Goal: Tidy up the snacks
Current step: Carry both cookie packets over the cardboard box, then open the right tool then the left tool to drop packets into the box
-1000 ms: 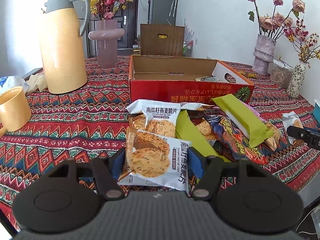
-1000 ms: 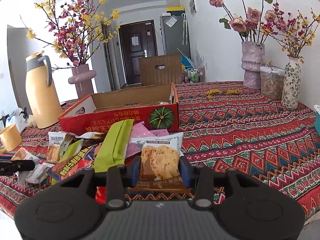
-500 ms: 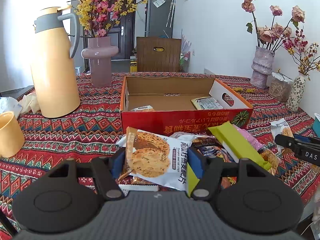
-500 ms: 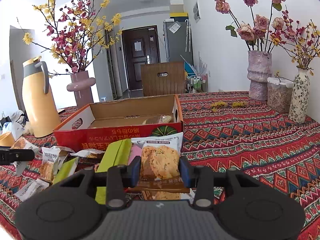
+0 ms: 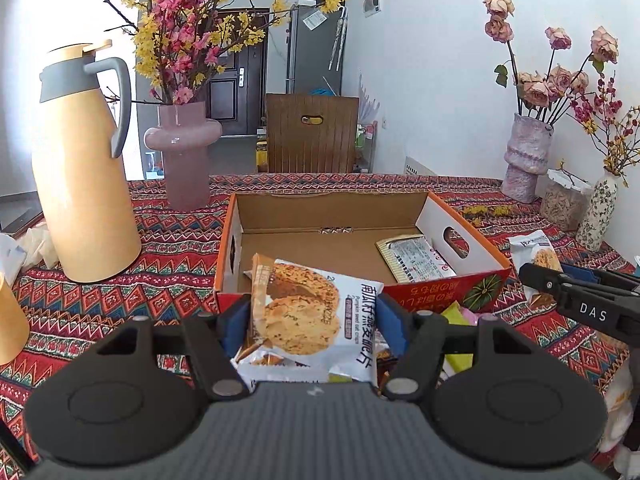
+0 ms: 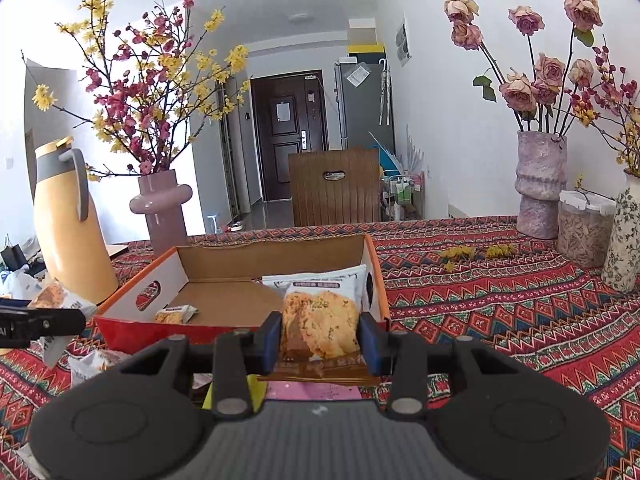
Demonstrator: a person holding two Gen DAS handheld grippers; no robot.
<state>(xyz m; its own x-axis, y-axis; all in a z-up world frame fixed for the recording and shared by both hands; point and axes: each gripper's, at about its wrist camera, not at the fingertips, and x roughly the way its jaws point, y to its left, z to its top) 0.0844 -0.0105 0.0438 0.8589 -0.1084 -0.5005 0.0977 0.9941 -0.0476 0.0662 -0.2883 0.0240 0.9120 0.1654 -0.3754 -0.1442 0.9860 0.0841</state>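
1. Shown gripped crosswise in the left gripper (image 5: 314, 314) is a biscuit packet (image 5: 308, 316), pinched at its two side edges between the blue pads so that it hangs flat and readable; it is carried just before the near wall of the cardboard box (image 5: 476, 284).
2. A second biscuit packet (image 6: 320, 326) is held the same way by the right gripper (image 6: 320, 338), whose jaws are narrowed onto its sides; it is seen in front of the box's open top, near the right-hand wall.
3. The box (image 6: 132, 326) is placed open-side up on the table (image 6: 500, 308), presumably to serve as the collecting container; a small packet (image 6: 176, 315) and a flat sachet (image 5: 416, 258) are already lodged inside it.
4. Loose snacks (image 5: 456, 316) are left on the cloth before the box, judged to be the remaining share of the work.
5. Each gripper is glimpsed at the edge of the other's view, so the two loads are brought in side by side.
6. A yellow thermos jug (image 5: 80, 168), a pink vase (image 5: 184, 152) and a rose vase (image 5: 526, 158) are ranged behind and beside the box, well apart from the approach path.
7. The step in hand is judged to be delivery over the box rim; release is not yet made.
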